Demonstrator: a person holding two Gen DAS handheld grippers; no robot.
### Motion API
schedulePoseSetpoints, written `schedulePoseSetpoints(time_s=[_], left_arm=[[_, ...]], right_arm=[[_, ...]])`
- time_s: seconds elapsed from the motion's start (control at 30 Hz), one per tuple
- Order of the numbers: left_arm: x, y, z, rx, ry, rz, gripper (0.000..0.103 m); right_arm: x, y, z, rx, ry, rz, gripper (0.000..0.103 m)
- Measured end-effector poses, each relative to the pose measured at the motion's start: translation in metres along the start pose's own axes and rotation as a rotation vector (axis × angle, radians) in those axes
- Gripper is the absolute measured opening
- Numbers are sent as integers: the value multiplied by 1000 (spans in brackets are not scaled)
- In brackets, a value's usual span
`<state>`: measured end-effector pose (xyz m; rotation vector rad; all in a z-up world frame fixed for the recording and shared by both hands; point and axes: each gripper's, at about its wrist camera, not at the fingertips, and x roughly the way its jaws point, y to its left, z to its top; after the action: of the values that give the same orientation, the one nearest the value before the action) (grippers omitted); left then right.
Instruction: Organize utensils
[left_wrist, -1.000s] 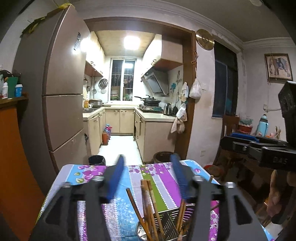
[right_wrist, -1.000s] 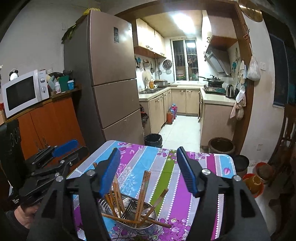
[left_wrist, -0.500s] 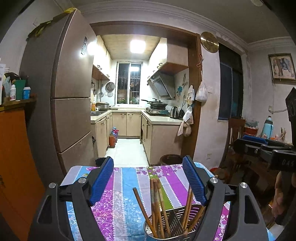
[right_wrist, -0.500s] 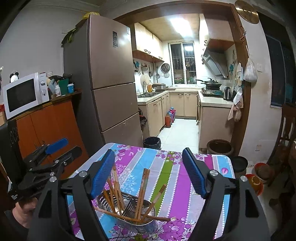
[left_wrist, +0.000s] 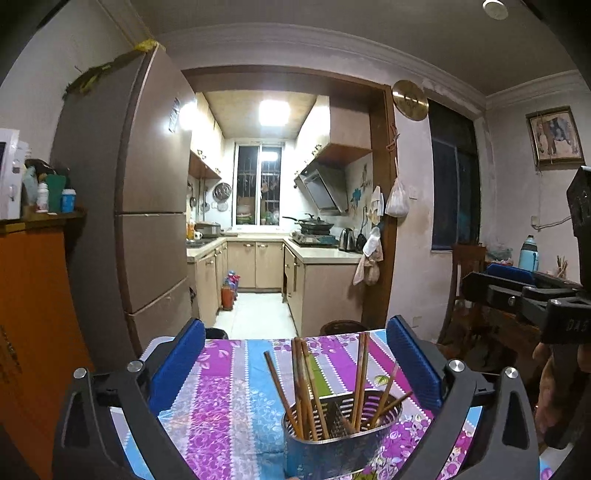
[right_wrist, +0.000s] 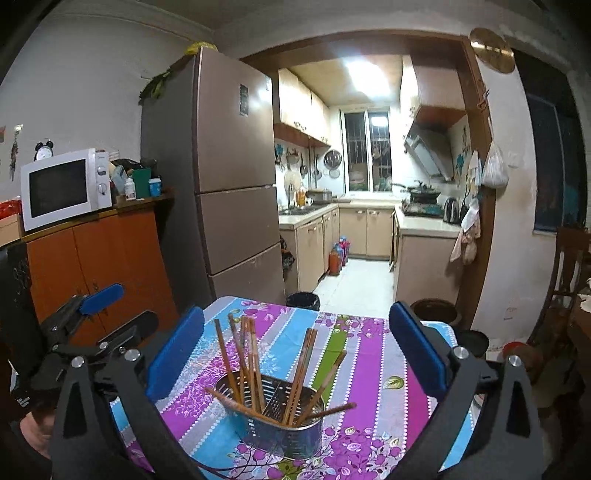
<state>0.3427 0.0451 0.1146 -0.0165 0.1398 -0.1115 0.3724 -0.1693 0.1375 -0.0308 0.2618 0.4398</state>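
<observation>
A perforated metal utensil holder (left_wrist: 341, 439) stands on the table with the striped floral cloth (left_wrist: 225, 391). Several brown wooden chopsticks (left_wrist: 304, 380) stand in it, leaning different ways. My left gripper (left_wrist: 295, 358) is open and empty, raised behind the holder. In the right wrist view the same holder (right_wrist: 280, 421) holds the chopsticks (right_wrist: 251, 362), and one chopstick lies across its rim. My right gripper (right_wrist: 295, 347) is open and empty above it. The left gripper also shows in the right wrist view at the left edge (right_wrist: 99, 317).
A brown fridge (right_wrist: 229, 206) and an orange cabinet (right_wrist: 103, 266) with a microwave (right_wrist: 62, 188) stand left of the table. A kitchen doorway lies beyond. A dark bin (right_wrist: 303, 301) and a clay pot (right_wrist: 436, 310) sit past the far table edge.
My left gripper's jaws have opened wide and the view has steadied. Both grippers have drawn back and up, so the holder sits fuller in view.
</observation>
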Motion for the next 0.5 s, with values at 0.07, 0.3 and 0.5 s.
schedulePoseSetpoints(time_s=[0.07, 0.3, 0.5], left_arm=[[-15, 0, -4, 0, -16, 9, 98], [-79, 4, -31, 7, -61, 38, 98], [-118, -2, -56, -12, -56, 53, 98]], right_arm=[[-18, 3, -6, 3, -30, 5, 97], [-74, 17, -46, -2, -110, -19, 97], [-106, 37, -88, -3, -109, -54, 97]])
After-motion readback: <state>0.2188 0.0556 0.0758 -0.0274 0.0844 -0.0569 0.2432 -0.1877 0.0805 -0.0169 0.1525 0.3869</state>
